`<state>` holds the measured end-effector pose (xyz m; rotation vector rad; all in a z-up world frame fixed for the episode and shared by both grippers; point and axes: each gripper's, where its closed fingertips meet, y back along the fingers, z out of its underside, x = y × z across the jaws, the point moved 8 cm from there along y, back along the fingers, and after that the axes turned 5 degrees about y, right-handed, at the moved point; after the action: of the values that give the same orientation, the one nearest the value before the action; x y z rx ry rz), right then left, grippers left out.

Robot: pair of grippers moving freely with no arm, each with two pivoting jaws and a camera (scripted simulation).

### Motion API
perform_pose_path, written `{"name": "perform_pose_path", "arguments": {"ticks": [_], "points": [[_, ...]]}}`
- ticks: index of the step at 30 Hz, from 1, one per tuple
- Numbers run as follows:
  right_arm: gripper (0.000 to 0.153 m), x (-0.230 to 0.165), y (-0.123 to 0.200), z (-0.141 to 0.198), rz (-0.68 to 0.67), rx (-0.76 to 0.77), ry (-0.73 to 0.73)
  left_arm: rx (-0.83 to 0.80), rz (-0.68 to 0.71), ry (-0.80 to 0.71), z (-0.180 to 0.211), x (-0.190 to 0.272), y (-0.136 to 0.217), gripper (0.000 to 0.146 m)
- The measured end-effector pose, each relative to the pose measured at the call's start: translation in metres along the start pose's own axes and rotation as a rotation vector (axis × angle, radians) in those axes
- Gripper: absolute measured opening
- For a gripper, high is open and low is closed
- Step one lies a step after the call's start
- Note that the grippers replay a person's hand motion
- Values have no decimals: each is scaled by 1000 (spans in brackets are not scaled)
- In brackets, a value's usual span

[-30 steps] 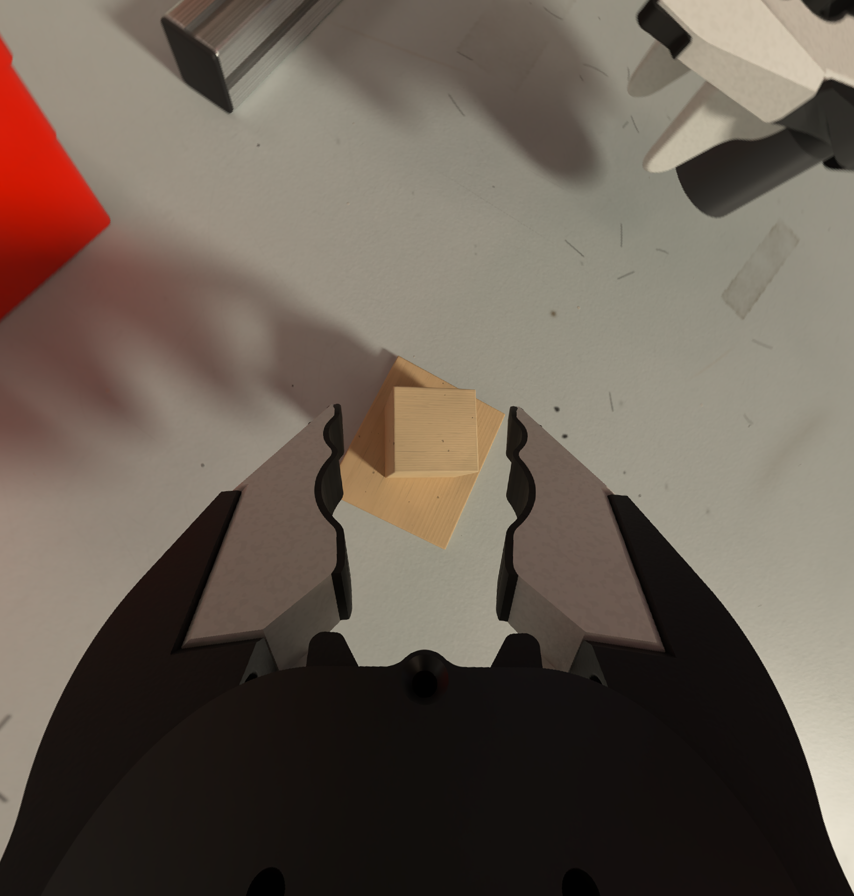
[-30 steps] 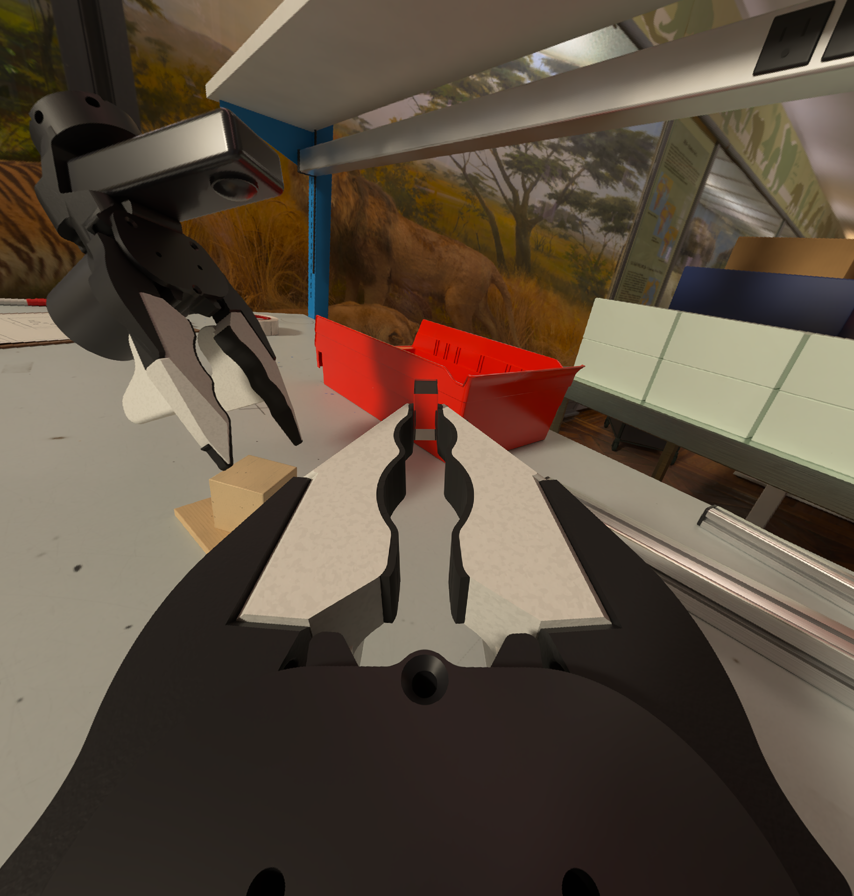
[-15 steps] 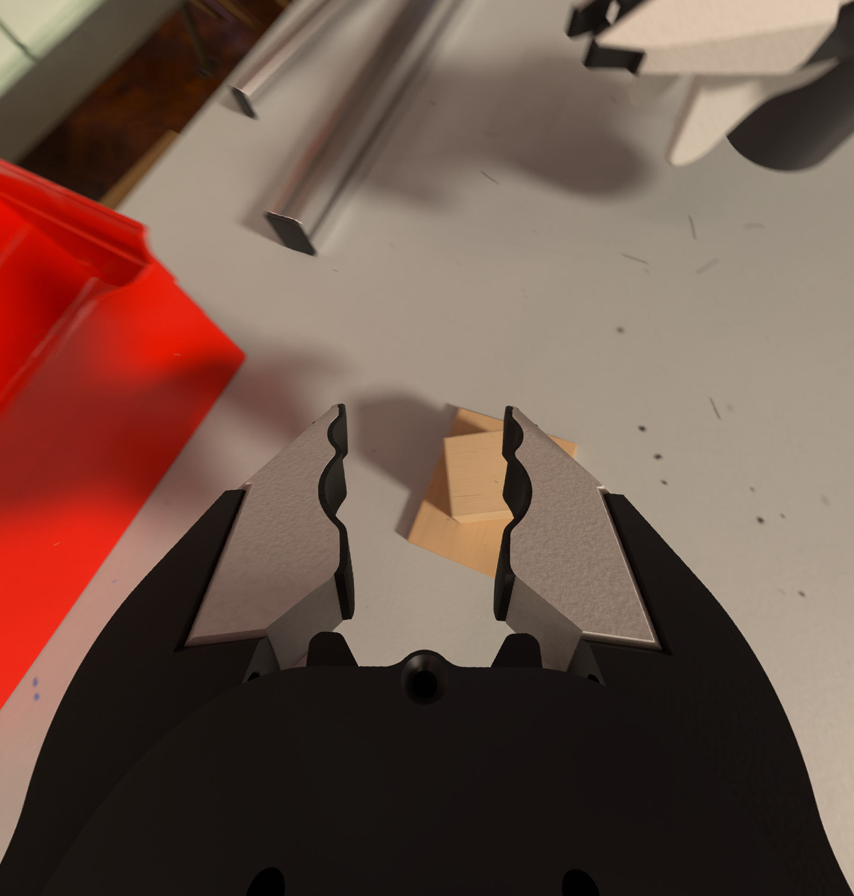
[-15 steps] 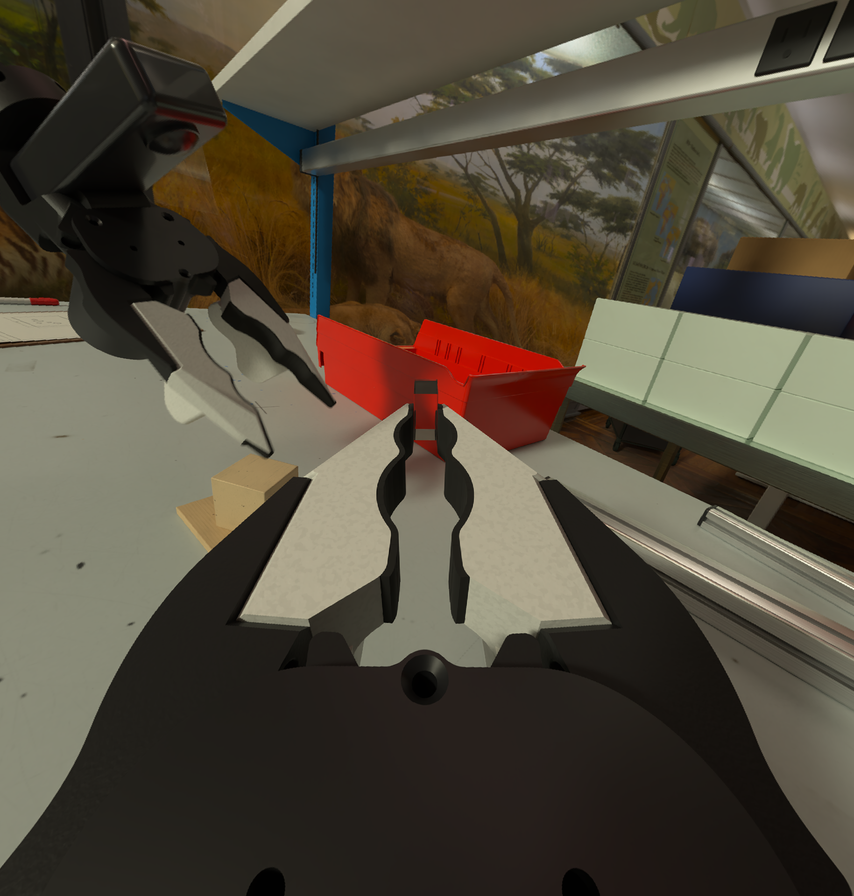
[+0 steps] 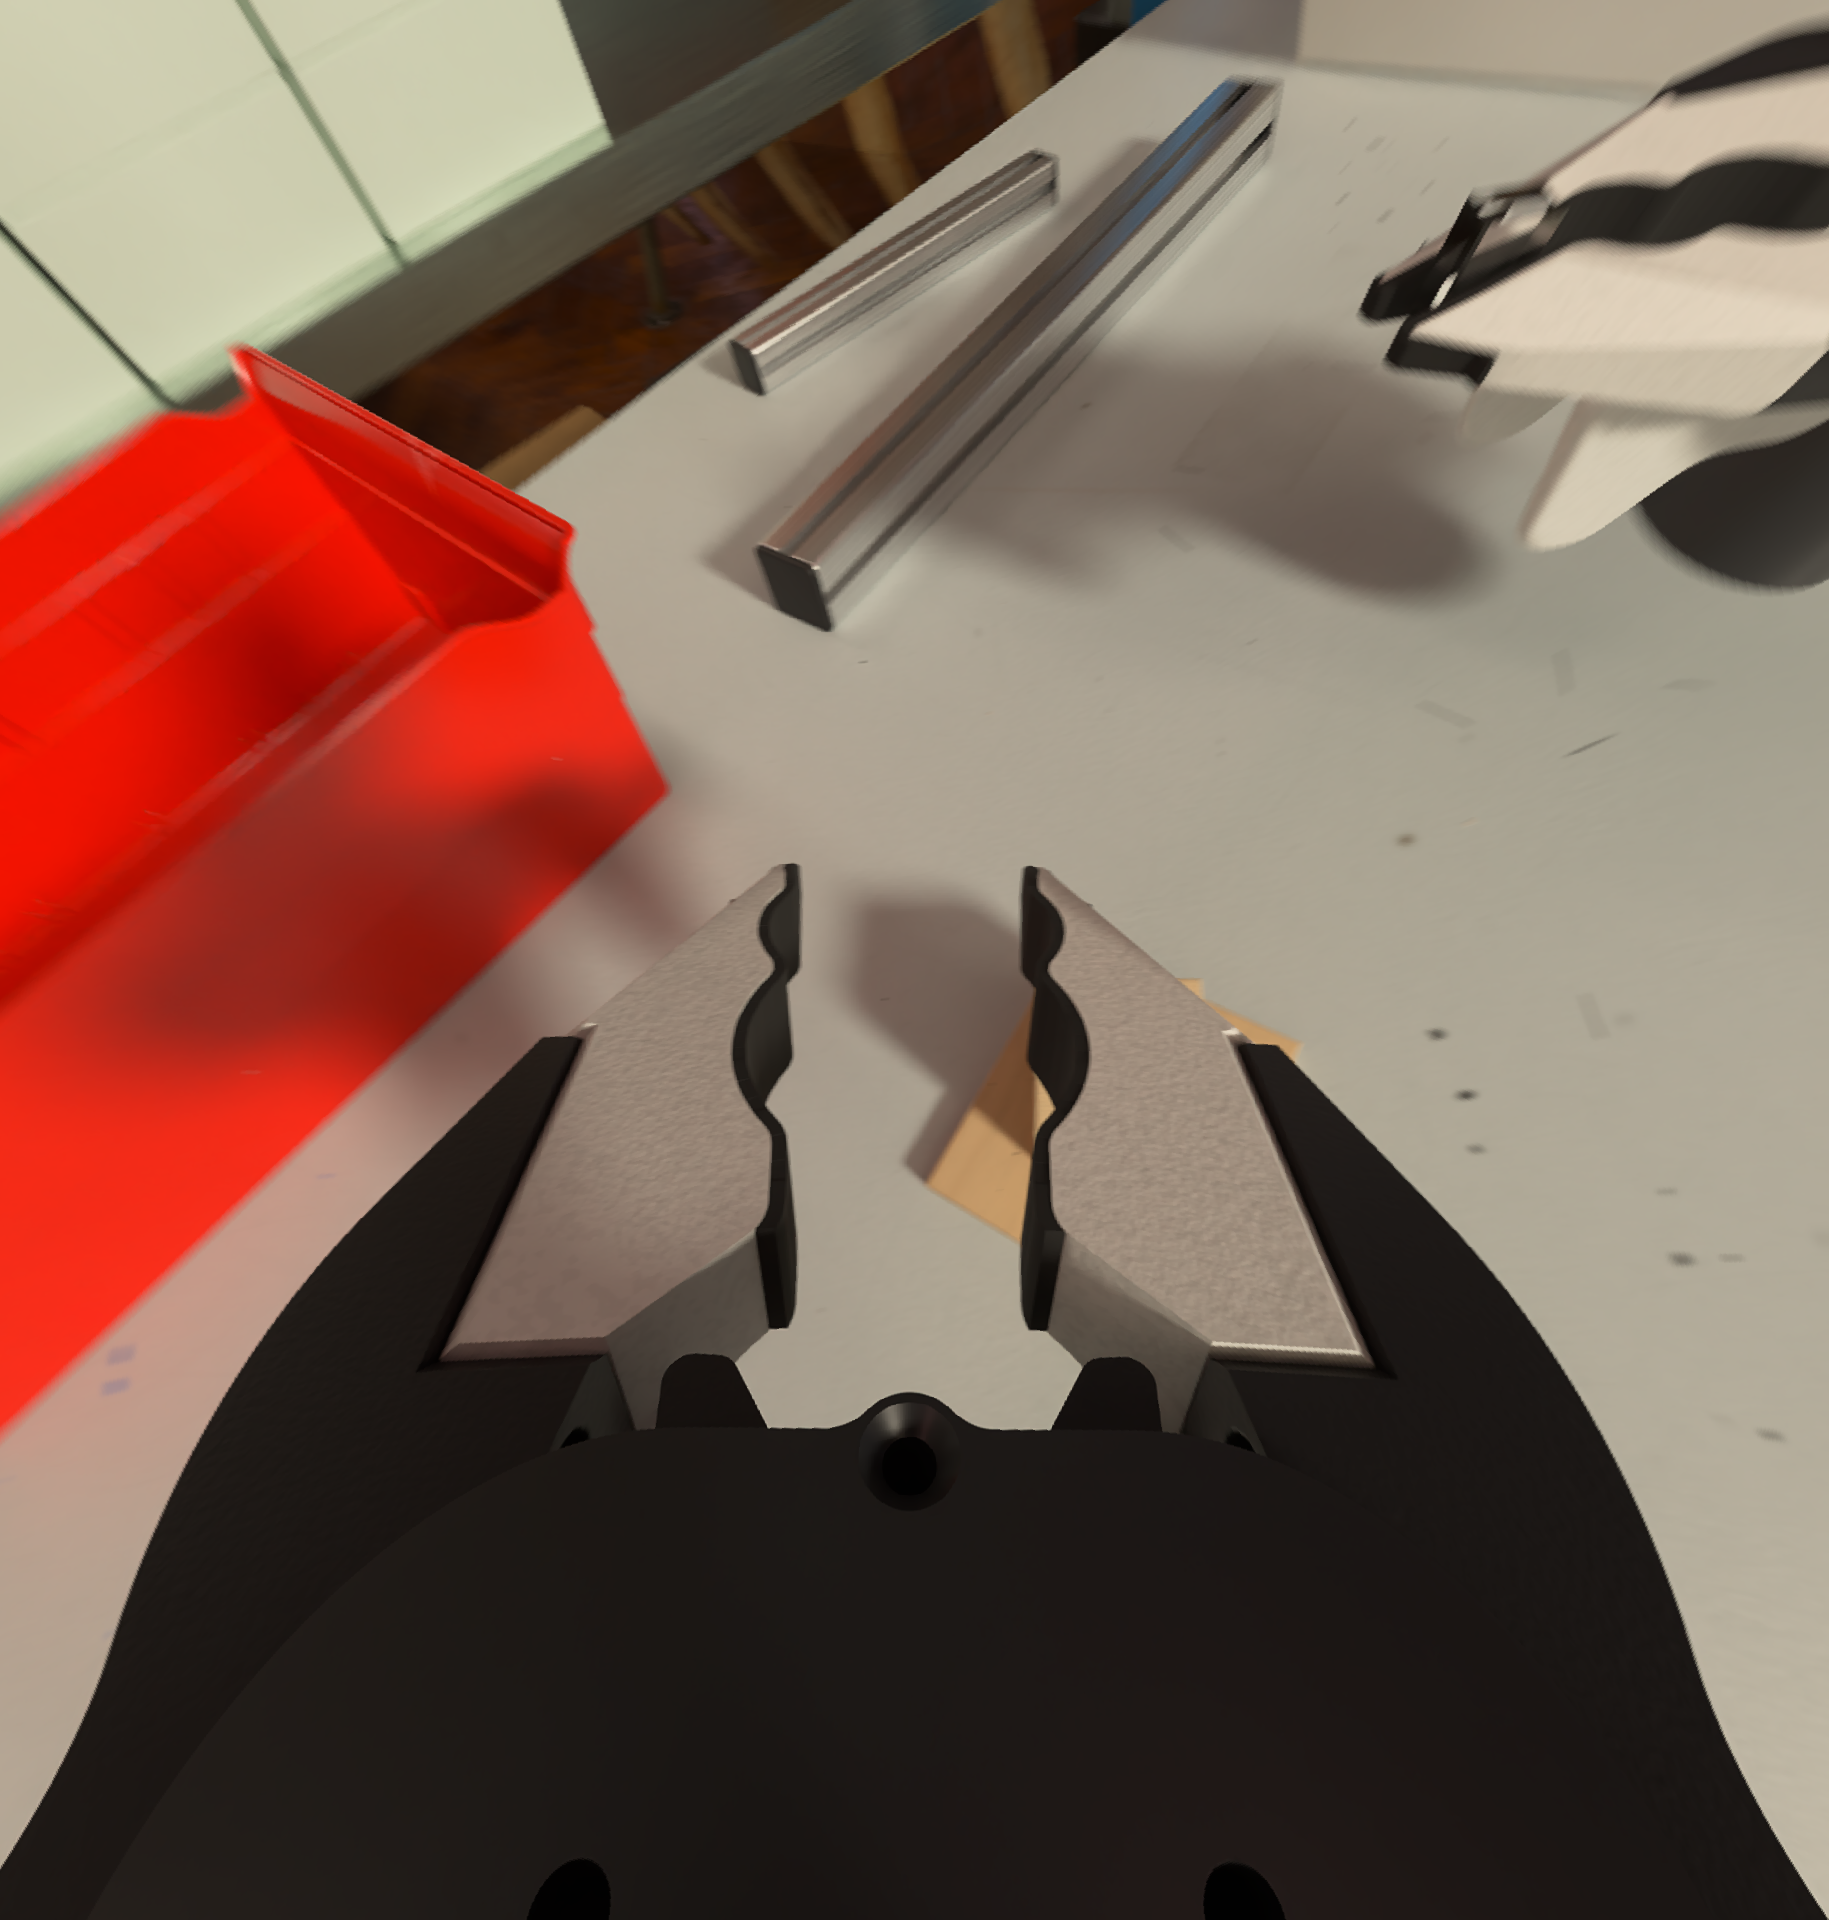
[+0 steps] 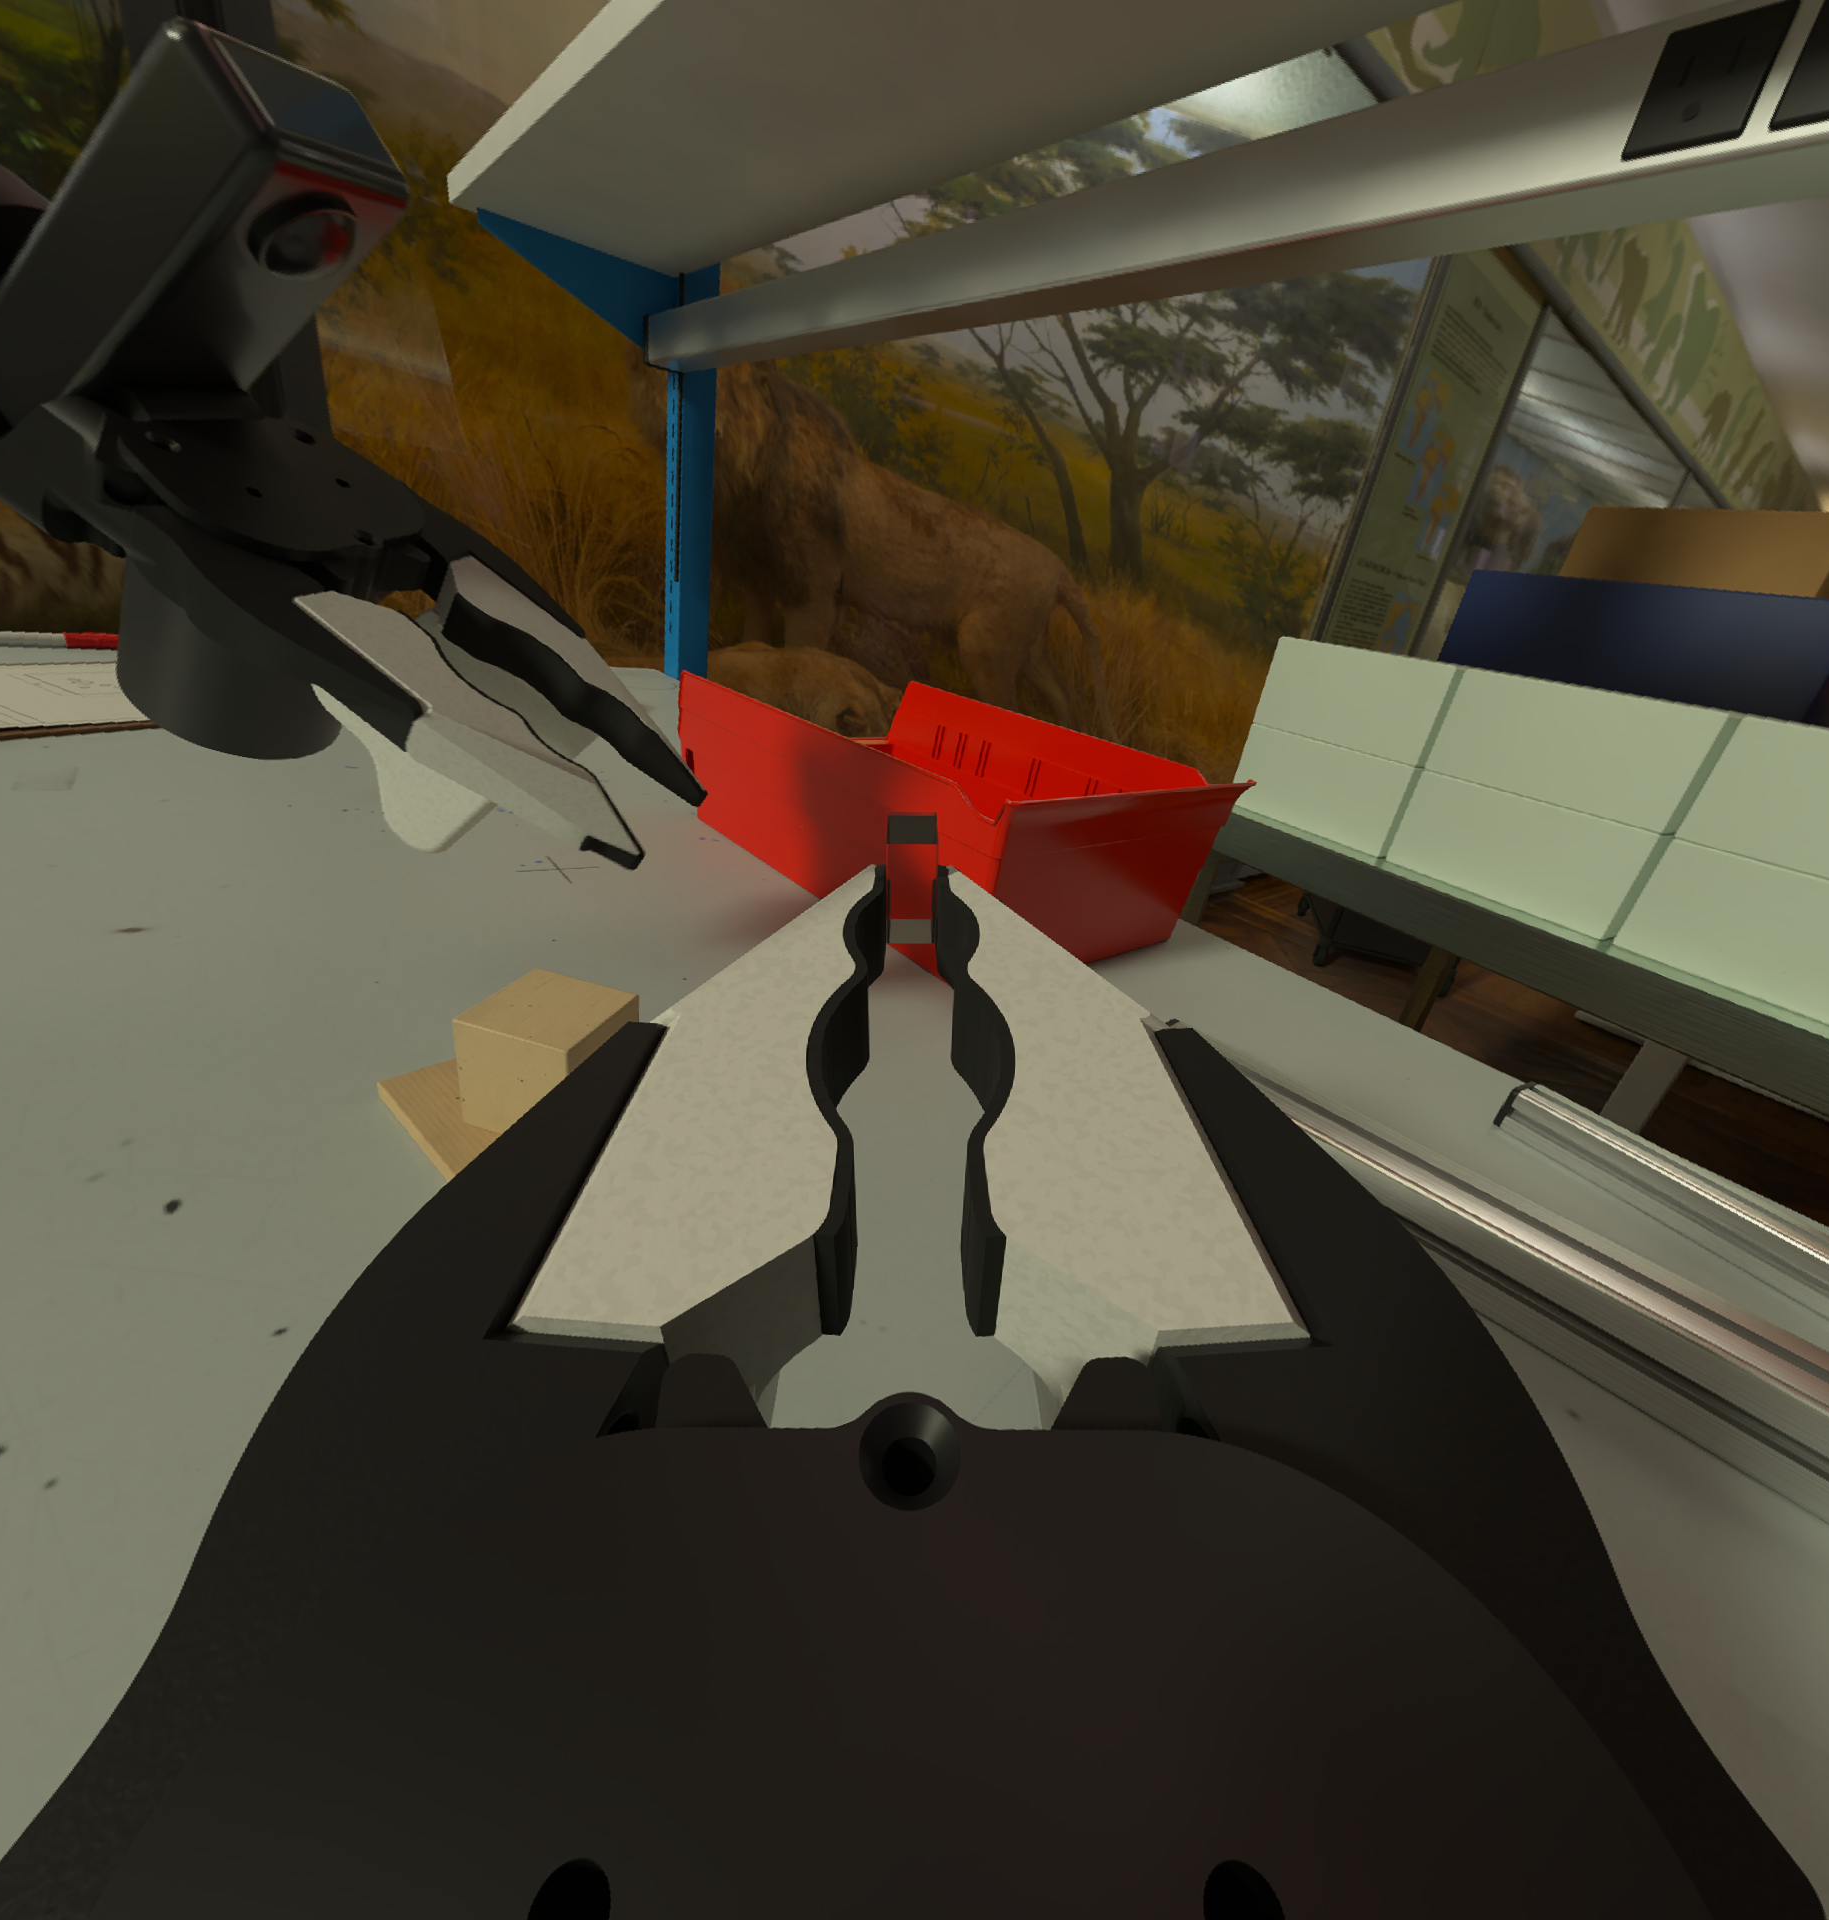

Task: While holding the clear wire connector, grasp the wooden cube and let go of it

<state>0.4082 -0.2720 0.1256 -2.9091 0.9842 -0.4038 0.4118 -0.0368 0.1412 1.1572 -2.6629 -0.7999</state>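
Note:
The wooden cube (image 6: 536,1039) sits on a thin wooden plate (image 6: 422,1107) on the table, left of my right gripper. My right gripper (image 6: 910,873) is shut on the clear wire connector (image 6: 910,894), which has a dark cap and sticks out past the fingertips. My left gripper (image 5: 912,883) is open and empty, raised above the table. In its own view only a corner of the plate (image 5: 977,1132) shows beside its right finger; the cube is hidden. From the right wrist view the left gripper (image 6: 666,826) hovers above and beyond the cube, tilted towards the bin.
A red bin (image 5: 266,675) stands to the left, and also shows in the right wrist view (image 6: 1045,831). Two aluminium bars (image 5: 993,364) lie ahead near the table edge (image 6: 1512,1247). A shelf hangs overhead (image 6: 785,104). The right gripper (image 5: 1616,312) shows blurred at upper right.
My left gripper has risen and swung away from over the cube towards the red bin, and its jaws have narrowed a little while staying open. The right gripper has not moved.

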Motion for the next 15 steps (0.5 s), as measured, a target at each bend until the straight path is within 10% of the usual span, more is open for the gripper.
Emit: {"name": "perform_pose_path", "arguments": {"ticks": [3, 10, 15], "points": [[8, 0, 0, 0, 1, 1, 1, 20, 63, 88, -1, -3, 0, 64], [8, 0, 0, 1, 5, -2, 3, 186, -305, -424, -4, 21, 0, 86], [8, -2, 4, 1, 24, -5, 16, 15, -10, -385, 10, 40, -14, 80]]}}
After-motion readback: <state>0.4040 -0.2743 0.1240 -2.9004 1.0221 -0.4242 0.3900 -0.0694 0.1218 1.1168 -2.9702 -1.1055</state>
